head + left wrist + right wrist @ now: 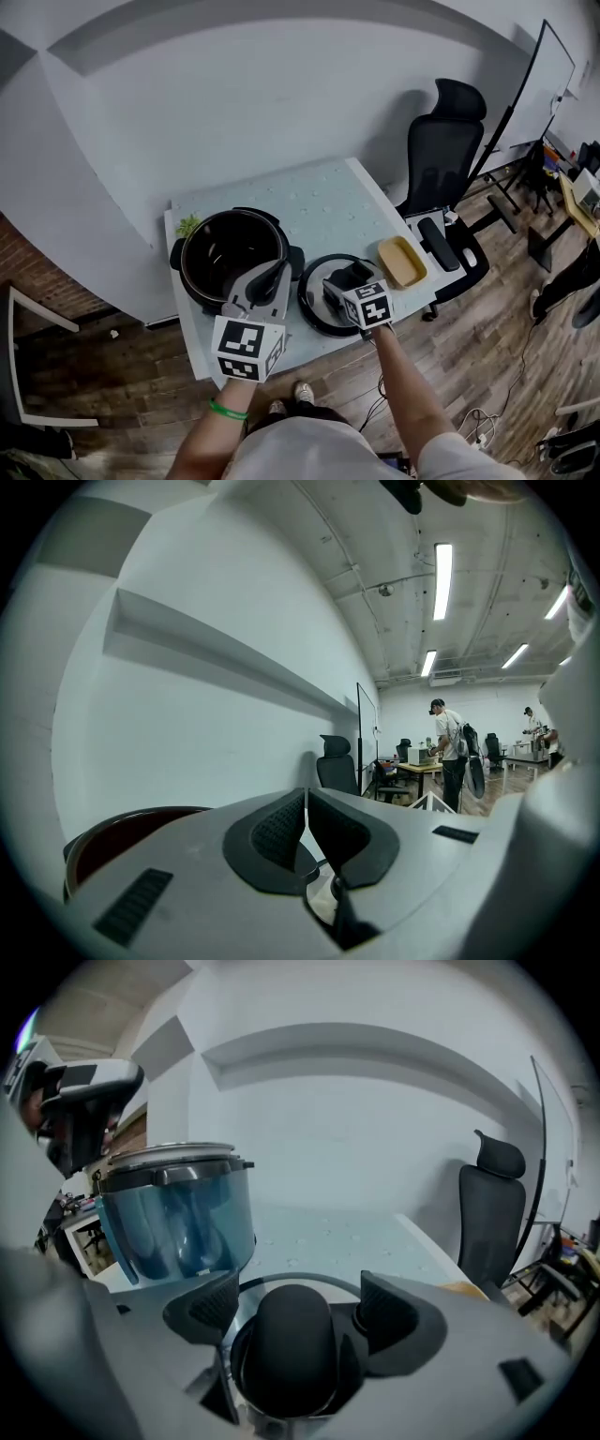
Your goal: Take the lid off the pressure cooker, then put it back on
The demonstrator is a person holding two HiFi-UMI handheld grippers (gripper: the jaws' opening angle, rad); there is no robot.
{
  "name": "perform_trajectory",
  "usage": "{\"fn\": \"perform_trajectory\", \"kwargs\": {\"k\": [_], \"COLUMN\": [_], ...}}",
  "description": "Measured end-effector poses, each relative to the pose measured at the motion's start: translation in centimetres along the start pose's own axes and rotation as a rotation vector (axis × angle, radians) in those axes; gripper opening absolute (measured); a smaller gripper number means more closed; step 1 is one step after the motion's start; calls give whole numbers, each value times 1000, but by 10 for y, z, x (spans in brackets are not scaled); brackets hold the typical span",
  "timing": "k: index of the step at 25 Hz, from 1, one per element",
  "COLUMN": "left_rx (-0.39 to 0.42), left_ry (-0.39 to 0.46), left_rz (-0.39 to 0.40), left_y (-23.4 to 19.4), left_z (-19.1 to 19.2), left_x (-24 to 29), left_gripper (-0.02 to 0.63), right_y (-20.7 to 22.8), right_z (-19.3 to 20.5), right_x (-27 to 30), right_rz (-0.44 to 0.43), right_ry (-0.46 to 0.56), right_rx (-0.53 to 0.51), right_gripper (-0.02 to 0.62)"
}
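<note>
Lid off on table beside open cooker; probably heavy, rigid, best taken by knob, straddled by right gripper jaws, apart; left gripper jaws closed, empty.

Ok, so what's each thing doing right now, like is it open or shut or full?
Pressure cooker: open, lid off, nothing showing inside.
Lid: off, lying on the table right of the cooker.
Left gripper: jaws shut, empty.
Right gripper: jaws open, one either side of the lid's handle.
Tan tray: empty.
</note>
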State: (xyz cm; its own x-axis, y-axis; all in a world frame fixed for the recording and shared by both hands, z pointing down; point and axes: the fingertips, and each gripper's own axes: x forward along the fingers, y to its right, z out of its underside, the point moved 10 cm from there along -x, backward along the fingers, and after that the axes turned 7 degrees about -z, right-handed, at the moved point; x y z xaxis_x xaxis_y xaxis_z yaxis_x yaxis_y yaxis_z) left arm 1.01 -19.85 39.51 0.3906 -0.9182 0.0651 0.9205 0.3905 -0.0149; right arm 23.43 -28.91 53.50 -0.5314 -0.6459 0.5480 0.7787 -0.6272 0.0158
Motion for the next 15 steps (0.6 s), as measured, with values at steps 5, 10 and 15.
{"fn": "perform_trajectory", "kwargs": {"k": [5, 10, 15], "left_rx": [2, -2, -4], "left_ry": [-12, -21, -14], "left_rz": [-10, -22, -30], "left_y": [1, -1, -2], "left_z": [1, 3, 1], "left_x": [-3, -4, -4], "left_gripper": [21, 21, 21], "right_y": [0, 0, 0], "right_z": [14, 21, 20], "right_x": [16, 25, 25], "right_rz": [-20, -12, -18], "right_ry": [-75, -126, -144], "right_rx": [10, 3, 1], "right_gripper": [382, 330, 291]}}
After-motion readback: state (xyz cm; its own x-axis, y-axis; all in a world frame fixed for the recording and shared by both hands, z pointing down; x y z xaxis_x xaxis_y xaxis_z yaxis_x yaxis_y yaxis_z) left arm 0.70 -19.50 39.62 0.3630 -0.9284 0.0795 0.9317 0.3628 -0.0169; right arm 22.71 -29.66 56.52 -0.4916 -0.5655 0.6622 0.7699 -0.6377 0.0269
